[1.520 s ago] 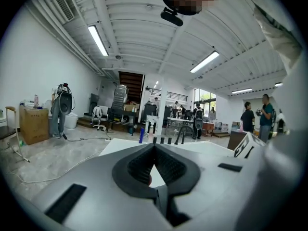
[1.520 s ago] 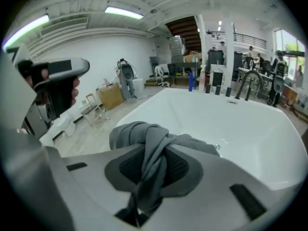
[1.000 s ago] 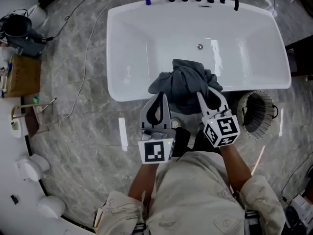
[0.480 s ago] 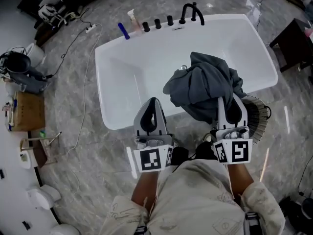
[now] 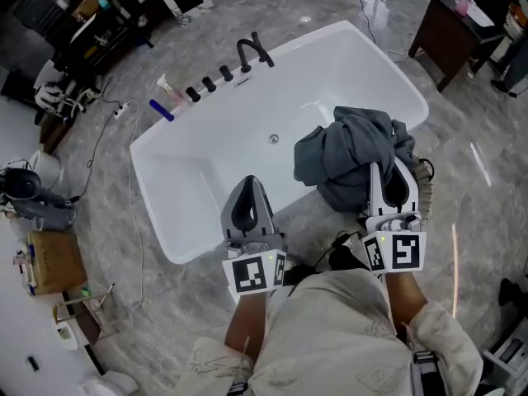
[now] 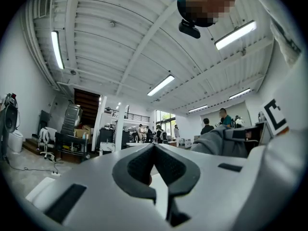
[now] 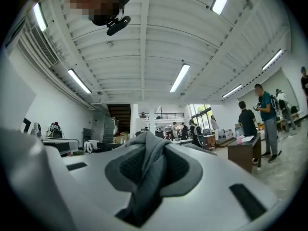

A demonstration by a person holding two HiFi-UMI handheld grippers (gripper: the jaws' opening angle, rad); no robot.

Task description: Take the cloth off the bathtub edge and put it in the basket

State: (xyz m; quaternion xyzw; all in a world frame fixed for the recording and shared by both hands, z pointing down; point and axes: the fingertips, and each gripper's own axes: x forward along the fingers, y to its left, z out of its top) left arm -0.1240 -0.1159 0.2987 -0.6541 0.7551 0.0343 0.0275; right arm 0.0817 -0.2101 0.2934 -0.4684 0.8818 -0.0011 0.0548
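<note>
While R claw (image 5: 388,167) grips cloth (image 5: 346,147), hiding most of basket (image 5: 426,185), L claw (image 5: 249,181) clenched, empty.

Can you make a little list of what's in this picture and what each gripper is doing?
Bathtub: white, nothing inside it
Cloth: grey, bunched up, hanging from the right gripper
Right gripper: shut on the cloth
Left gripper: shut, holding nothing
Basket: beside the bathtub, mostly hidden behind the cloth
Cloth in basket: not yet
</note>
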